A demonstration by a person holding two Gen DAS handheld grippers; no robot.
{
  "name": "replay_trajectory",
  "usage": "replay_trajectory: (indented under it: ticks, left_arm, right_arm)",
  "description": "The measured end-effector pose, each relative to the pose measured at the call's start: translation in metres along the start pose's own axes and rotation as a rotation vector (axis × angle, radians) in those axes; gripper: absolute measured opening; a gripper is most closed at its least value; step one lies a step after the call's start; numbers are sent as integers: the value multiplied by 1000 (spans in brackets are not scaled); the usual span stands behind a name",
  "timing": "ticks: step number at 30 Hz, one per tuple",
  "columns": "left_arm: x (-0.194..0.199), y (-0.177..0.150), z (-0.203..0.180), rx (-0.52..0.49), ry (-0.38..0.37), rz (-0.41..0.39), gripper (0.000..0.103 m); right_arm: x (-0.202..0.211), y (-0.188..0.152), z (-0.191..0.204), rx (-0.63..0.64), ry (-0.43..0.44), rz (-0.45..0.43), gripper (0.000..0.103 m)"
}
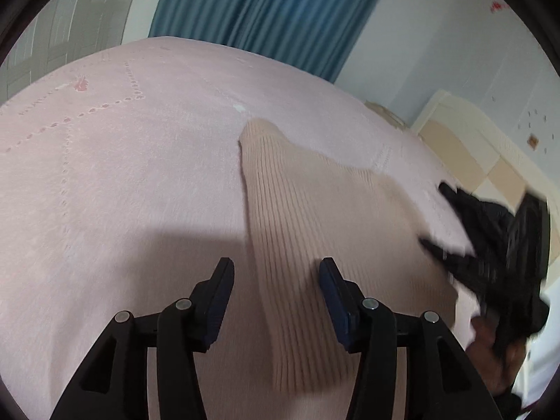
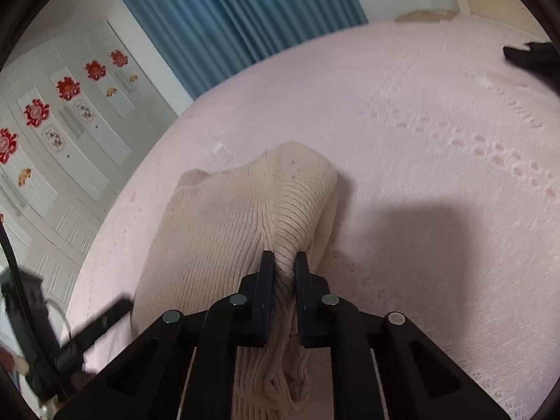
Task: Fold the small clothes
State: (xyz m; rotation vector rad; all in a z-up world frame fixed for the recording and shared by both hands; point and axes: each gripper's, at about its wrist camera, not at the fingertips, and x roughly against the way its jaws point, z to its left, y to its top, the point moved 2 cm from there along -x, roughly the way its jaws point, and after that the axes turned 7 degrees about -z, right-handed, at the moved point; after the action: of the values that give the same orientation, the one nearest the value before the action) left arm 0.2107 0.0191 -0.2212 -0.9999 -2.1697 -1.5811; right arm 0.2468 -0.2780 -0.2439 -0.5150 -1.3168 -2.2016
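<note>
A beige ribbed knit garment [image 1: 297, 210] lies on the pink bed cover [image 1: 122, 175]. In the left wrist view my left gripper [image 1: 276, 266] stands open just above the garment's near part, with the knit showing between its fingers and neither pad pressing on it. My right gripper [image 1: 490, 245] appears as a blurred black shape at the garment's right edge. In the right wrist view the right gripper [image 2: 284, 257] is shut on a bunched fold of the garment [image 2: 217, 227], which rises in a ridge away from the jaws. The left gripper [image 2: 105, 315] shows at the lower left.
The pink bed cover [image 2: 420, 140] spreads wide around the garment. A blue curtain [image 1: 262, 7] hangs behind the bed. A white wardrobe with red flower stickers [image 2: 70, 105] stands to the left, and a cream headboard [image 1: 472, 147] to the right. A dark object [image 2: 528, 56] lies at the far right edge.
</note>
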Motion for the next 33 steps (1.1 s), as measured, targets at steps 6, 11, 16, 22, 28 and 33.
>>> replay_trajectory:
  ticks: [6,11,16,22,28,33]
  left_arm:
    - [16,-19,-11,-80,69,5,48]
    - [21,-6,-10,-33,48,-64,48]
    - [-8,2,-4,24,75,-8,51]
    - [-18,-3,-4,-30,110,34,61]
    - [-18,-4,-2,-25,100,44,61]
    - [-16,-4,-3,-46,110,41,61]
  right_arm:
    - [-8,-2,1,5,-93,4,10]
    - [8,1,16,95,-142,-61,21]
    - [8,-5,22,113,-136,-39,40]
    - [-11,-14,24,145,-192,25,39]
    - [-16,-17,23,152,-204,44,38]
    - [-14,-15,16,112,-169,49,41]
